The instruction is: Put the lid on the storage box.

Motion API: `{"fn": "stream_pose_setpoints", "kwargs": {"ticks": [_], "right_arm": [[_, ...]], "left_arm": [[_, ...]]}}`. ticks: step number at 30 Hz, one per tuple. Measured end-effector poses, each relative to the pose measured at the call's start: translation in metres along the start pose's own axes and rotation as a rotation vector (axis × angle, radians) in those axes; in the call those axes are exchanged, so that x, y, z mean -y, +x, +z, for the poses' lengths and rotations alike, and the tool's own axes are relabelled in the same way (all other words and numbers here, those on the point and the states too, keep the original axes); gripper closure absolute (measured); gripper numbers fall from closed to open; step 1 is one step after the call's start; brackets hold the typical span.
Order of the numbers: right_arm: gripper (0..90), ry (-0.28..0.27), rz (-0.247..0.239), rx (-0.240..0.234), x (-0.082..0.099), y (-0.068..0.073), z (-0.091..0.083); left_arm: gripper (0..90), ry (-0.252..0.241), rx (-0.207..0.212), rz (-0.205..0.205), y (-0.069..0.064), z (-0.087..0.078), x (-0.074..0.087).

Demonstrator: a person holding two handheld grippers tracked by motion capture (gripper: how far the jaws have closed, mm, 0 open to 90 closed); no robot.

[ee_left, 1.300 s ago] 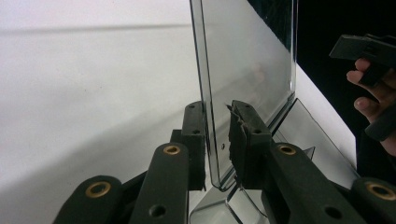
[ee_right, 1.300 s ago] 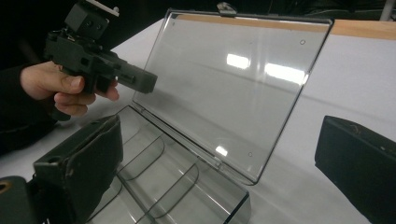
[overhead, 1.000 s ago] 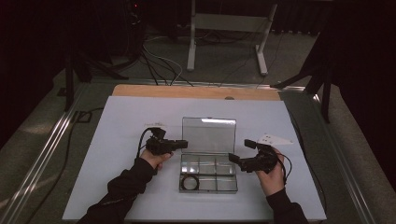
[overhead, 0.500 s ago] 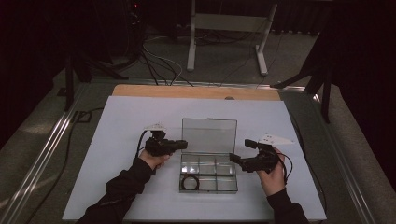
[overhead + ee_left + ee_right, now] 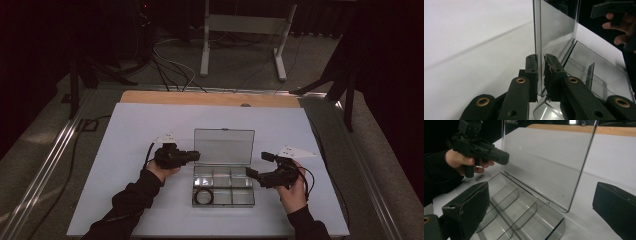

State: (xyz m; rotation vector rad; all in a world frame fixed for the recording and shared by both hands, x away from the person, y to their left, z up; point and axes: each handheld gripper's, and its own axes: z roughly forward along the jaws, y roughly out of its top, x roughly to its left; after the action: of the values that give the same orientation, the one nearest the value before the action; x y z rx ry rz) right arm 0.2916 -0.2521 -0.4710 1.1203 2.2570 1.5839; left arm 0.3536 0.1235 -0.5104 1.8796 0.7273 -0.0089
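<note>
In the high view a clear plastic compartment box (image 5: 223,185) lies on the white table (image 5: 125,130), near the person's edge and about midway between left and right; its transparent lid (image 5: 224,146) stands upright along the far side; a black ring (image 5: 203,196) sits in the near-left compartment; the left gripper (image 5: 196,156) reaches in from the left to the lid's left edge, and the right gripper (image 5: 250,173) hovers just beside the box's right side, its jaws spread.

In the left gripper view the lid (image 5: 556,27) rises as a thin upright pane; the left gripper (image 5: 541,72) is clenched on the lid's edge, one pad on each face, touching; the box's dividers (image 5: 590,72) lie beyond to the right; the other hand (image 5: 621,27) shows at the far right.

In the right gripper view the right gripper (image 5: 541,202) is released, jaws wide apart with nothing between them; the open box (image 5: 524,220) lies below, its lid (image 5: 546,162) upright beyond; the left gripper (image 5: 505,160) meets the lid's left edge.
</note>
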Motion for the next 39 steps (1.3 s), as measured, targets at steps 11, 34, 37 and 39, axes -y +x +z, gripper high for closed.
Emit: {"fn": "stream_pose_setpoints", "kwargs": {"ticks": [11,34,37,39], "right_arm": [[0.8,0.022,0.046,-0.054,0.004,0.002,-0.002],[57.7,0.116,0.089,-0.014,0.015,0.003,-0.001],[75.2,0.147,0.076,-0.004,0.015,0.003,-0.001],[89.7,0.153,0.085,0.002,0.016,0.000,0.000]], "left_arm": [[83.3,-0.018,-0.022,0.143,-0.008,-0.003,0.002],[84.0,-0.030,-0.054,0.322,-0.018,-0.007,0.007],[84.0,-0.031,-0.053,0.360,-0.018,-0.008,0.008],[84.3,-0.033,-0.054,0.380,-0.019,-0.008,0.009]]}}
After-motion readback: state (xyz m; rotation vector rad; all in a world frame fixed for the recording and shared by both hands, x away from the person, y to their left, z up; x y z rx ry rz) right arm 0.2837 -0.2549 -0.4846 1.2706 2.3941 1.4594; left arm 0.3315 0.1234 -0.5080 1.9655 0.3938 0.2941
